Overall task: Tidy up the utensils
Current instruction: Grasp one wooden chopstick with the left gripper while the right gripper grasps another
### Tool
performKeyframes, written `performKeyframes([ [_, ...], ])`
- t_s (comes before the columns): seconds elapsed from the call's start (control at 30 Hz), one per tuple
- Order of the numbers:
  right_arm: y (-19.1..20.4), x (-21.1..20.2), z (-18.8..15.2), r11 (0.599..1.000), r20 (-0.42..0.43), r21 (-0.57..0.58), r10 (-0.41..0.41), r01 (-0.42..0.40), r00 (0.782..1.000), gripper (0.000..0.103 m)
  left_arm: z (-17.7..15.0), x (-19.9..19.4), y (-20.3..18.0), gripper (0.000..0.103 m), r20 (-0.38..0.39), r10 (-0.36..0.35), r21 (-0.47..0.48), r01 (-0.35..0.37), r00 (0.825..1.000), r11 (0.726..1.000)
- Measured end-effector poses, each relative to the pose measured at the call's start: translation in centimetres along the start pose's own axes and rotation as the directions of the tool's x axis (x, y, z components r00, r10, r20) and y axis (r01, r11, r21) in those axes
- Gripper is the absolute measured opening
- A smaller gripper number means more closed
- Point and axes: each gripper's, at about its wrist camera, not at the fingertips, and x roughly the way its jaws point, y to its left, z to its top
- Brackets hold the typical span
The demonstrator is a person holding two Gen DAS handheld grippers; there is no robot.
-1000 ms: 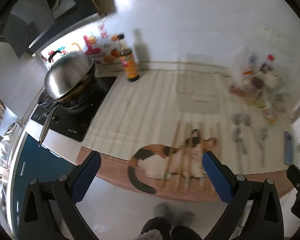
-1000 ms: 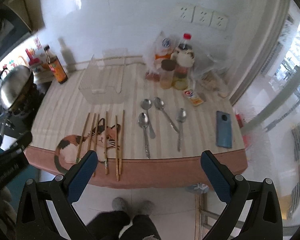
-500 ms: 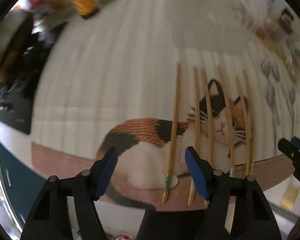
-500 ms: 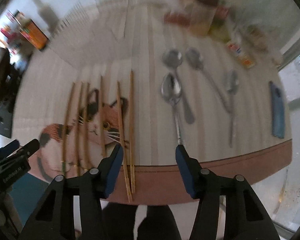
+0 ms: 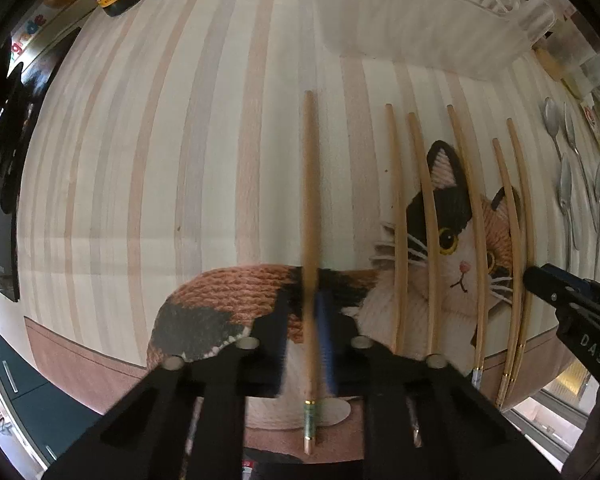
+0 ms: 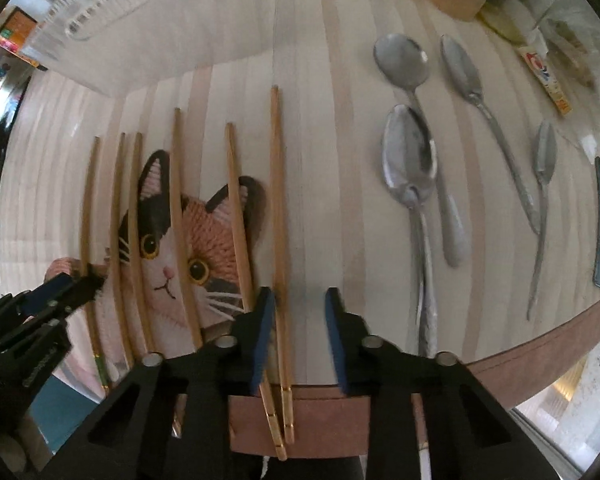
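The left gripper is pinching a chopstick at 6 o'clock, while the right gripper is gaping over two chopsticks.

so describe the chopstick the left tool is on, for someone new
Find the cat picture on the striped table mat. Six chopsticks lie across it; take the leftmost chopstick, over the cat's back. It lies apart from the rest, with a green band near its end.

Striped table (cat-printed) bears chopsticks, spoons.
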Motion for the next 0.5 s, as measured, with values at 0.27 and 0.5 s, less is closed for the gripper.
performKeyframes([
  [0.27,-1.2,0.2,-1.6,0.997,-0.048,0.029,-0.064,0.065,0.997,0.007,0.0,-0.6,1.8,0.005,-0.028,-0.004,-0.030,0.003,1.000,1.000],
  [0.5,-3.2,0.5,-5.2,0.997,-0.076,0.051,-0.053,0.057,0.996,0.007,-2.2,-1.2,2.7,0.005,-0.025,-0.007,-0.011,0.007,1.000,1.000],
])
